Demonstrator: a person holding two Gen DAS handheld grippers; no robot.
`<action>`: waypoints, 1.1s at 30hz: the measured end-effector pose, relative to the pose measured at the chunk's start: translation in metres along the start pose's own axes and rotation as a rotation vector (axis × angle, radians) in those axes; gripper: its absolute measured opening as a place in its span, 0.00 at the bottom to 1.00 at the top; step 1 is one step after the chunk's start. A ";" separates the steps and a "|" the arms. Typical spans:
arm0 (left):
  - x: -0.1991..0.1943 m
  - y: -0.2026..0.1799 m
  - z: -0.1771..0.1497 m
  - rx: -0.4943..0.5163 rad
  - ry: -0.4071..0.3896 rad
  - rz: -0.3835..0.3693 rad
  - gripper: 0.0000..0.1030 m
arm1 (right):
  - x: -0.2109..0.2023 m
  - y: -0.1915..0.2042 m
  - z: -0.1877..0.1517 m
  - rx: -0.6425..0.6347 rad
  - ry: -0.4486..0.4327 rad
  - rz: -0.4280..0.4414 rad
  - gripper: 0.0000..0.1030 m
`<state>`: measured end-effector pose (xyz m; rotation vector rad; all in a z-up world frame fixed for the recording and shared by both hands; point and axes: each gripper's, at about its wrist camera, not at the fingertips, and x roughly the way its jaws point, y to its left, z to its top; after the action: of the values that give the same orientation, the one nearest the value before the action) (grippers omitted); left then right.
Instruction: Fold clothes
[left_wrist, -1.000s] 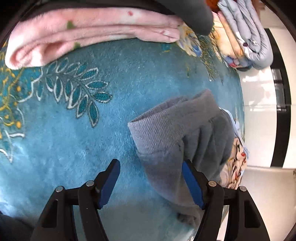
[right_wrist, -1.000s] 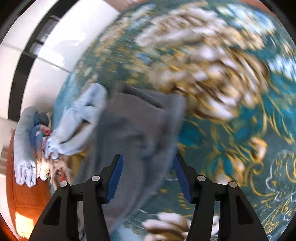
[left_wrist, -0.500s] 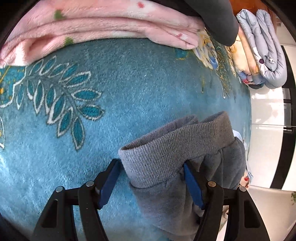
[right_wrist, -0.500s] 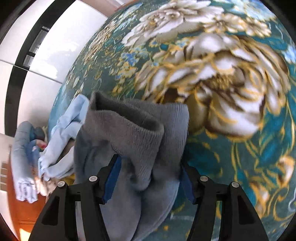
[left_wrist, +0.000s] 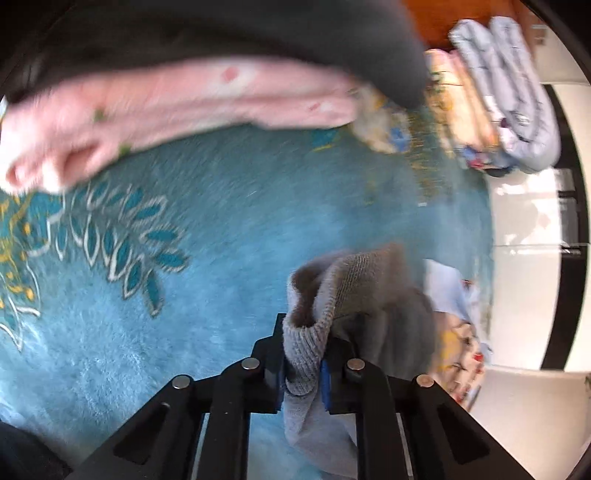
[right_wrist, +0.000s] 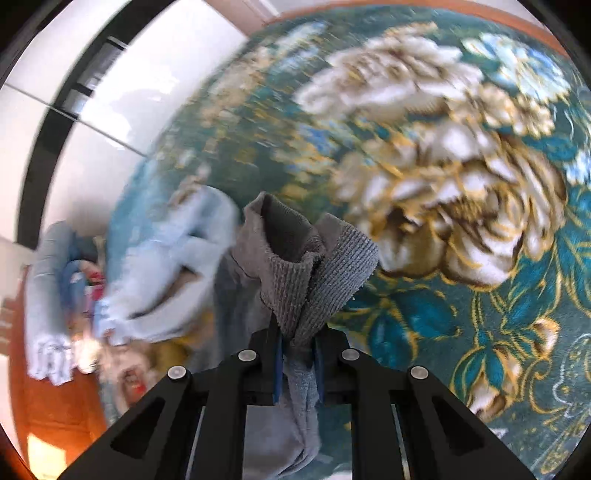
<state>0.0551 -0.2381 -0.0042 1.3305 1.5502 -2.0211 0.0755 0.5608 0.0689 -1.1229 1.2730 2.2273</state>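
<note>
Grey garment (left_wrist: 364, 295) is hanging pinched at its ribbed hem between both tools above a teal floral carpet (left_wrist: 229, 229). Carpet is lying on a pale glossy floor (left_wrist: 532, 221), with an orange-brown wooden surface (right_wrist: 40, 406) showing at the edge of the right wrist view. Left gripper (left_wrist: 303, 363) is clenching one ribbed portion, its pads pressing on the knit; right gripper (right_wrist: 298, 363) is closing on another ribbed portion (right_wrist: 317, 273), cloth already squeezed between its blue pads. Hem is pointing up and away from each camera, and the body of the garment is trailing down below the jaws; its long axis cannot be told. Pink folded fabric (left_wrist: 177, 99) is lying at the carpet's far side, light blue clothing (right_wrist: 166, 273) just beside the grey piece, and rolled pale bedding (left_wrist: 513, 99) near the floor.
</note>
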 end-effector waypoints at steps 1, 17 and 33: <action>-0.013 -0.005 0.000 0.012 -0.002 -0.030 0.11 | -0.015 0.006 0.001 -0.008 -0.007 0.031 0.13; -0.057 0.133 -0.010 -0.159 0.073 0.008 0.21 | -0.051 -0.121 -0.072 0.027 0.099 -0.153 0.17; -0.051 0.029 -0.055 0.216 0.137 -0.048 0.42 | -0.022 0.030 -0.132 -0.413 0.287 -0.020 0.46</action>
<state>0.1298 -0.2169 0.0173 1.5549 1.4649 -2.2218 0.1327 0.4358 0.0648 -1.6461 0.9079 2.4475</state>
